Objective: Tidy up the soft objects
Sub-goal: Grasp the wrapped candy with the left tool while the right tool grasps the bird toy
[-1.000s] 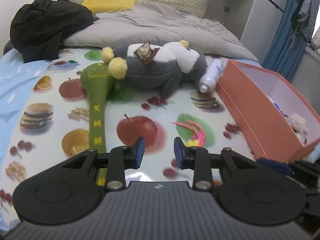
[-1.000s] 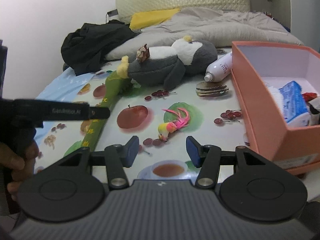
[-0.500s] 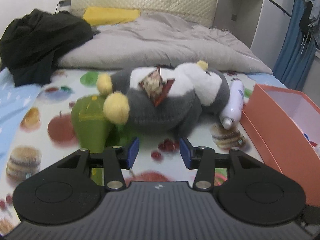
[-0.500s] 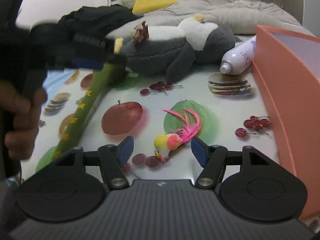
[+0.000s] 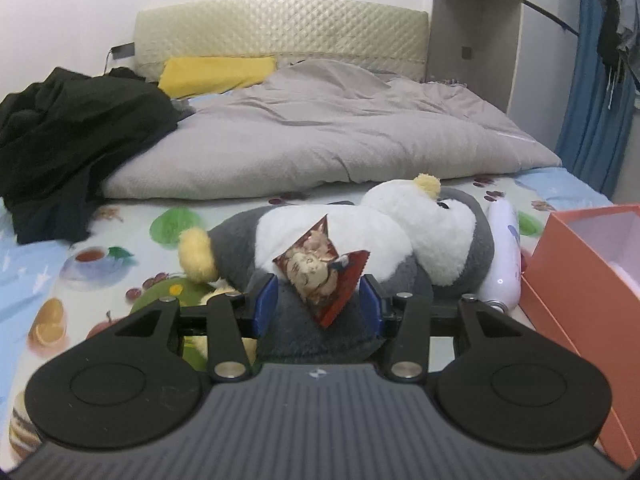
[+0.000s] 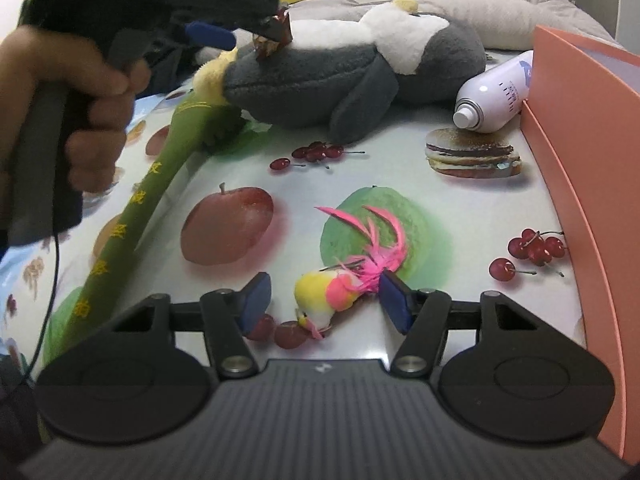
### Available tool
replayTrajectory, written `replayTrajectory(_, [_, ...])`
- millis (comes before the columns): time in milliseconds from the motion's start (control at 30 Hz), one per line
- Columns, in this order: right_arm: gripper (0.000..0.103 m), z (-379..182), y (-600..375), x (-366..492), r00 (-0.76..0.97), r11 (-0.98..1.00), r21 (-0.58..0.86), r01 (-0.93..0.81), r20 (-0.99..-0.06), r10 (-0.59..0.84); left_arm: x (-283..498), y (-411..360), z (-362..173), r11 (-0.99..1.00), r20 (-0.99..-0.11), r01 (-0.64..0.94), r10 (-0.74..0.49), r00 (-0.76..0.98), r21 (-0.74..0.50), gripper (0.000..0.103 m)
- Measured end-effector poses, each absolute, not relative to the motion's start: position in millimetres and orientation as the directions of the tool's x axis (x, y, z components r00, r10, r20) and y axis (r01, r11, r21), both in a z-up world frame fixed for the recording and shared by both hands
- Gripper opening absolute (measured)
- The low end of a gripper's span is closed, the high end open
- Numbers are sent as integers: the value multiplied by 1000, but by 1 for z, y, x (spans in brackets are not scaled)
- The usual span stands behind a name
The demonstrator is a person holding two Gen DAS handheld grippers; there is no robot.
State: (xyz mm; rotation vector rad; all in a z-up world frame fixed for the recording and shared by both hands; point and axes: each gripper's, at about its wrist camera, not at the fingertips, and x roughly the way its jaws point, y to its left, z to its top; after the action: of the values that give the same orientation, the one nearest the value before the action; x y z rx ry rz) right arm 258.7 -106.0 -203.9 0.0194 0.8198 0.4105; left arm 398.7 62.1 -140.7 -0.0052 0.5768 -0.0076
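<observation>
A grey and white plush penguin (image 5: 400, 236) lies on its side on the fruit-print sheet, with a small red triangular pouch (image 5: 320, 276) on its belly. My left gripper (image 5: 318, 306) is open, its pads either side of the pouch, over the penguin's grey body. The penguin also shows in the right wrist view (image 6: 352, 60), with the left gripper (image 6: 212, 34) at the pouch (image 6: 276, 34). My right gripper (image 6: 324, 300) is open around a small yellow and pink feathered bird toy (image 6: 340, 284) lying on the sheet. A long green plush bat (image 6: 152, 184) lies beside the penguin.
An orange box (image 6: 592, 168) stands at the right, also in the left wrist view (image 5: 580, 272). A white spray bottle (image 6: 496, 96) lies between box and penguin. A grey duvet (image 5: 320, 136), black clothes (image 5: 72, 140) and a yellow pillow (image 5: 216, 74) lie beyond.
My left gripper moved forward to the penguin and opened wider around the pouch. My right gripper moved forward and down until its pads flank the bird toy.
</observation>
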Motion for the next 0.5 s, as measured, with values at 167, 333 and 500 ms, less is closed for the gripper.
replayTrajectory(167, [53, -205, -103, 260, 619, 923, 148, -356, -702, 352, 410, 57, -147, 1000, -551, 10, 1, 834, 17, 51])
replayTrajectory(333, [41, -204, -103, 264, 623, 922, 140, -361, -700, 350, 416, 57, -150, 1000, -545, -15, 27, 838, 27, 50])
replayTrajectory(500, [37, -202, -104, 264, 625, 922, 141, -362, -697, 352, 412, 55, -147, 1000, -536, -14, 25, 844, 25, 45])
